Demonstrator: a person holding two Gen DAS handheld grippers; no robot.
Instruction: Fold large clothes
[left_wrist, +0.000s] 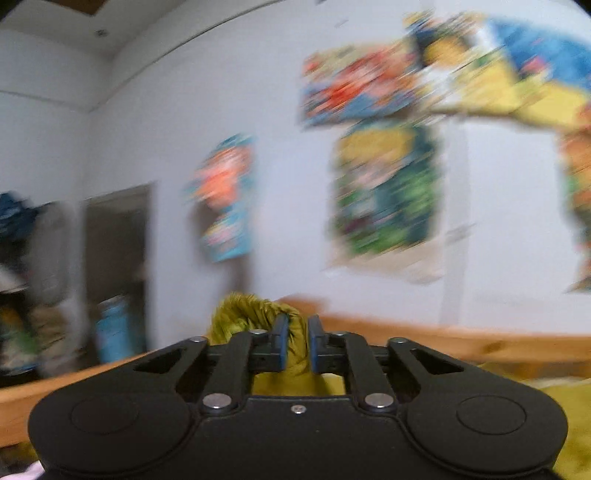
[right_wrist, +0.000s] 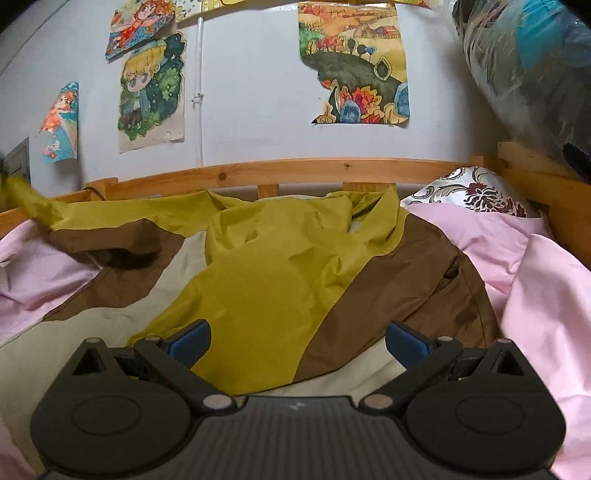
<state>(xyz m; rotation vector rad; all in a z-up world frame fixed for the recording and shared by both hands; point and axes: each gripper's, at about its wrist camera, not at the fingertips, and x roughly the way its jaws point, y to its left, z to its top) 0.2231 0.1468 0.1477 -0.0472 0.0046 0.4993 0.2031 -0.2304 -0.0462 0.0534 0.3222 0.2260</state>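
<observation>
Two hand-held grippers are seen over a bed with a wooden frame (right_wrist: 295, 170). The left hand-held gripper (left_wrist: 295, 332) is clamped on a bunched fold of olive-yellow fabric, which is pinched between its blue pads (left_wrist: 281, 339) and raised level in front of a blurred wall hung with posters (left_wrist: 384, 192). The right hand-held gripper (right_wrist: 297, 345) is held with its jaws wide apart, nothing between them, just above the jacket (right_wrist: 266, 288). That jacket, in olive-yellow, brown and cream panels, is spread crumpled across pink bedding (right_wrist: 546, 295), directly ahead of and below the right fingers. One olive sleeve (right_wrist: 26, 201) is stretched up toward the left edge of the right wrist view. A patterned pillow (right_wrist: 476, 192) is seen at the far right corner.
</observation>
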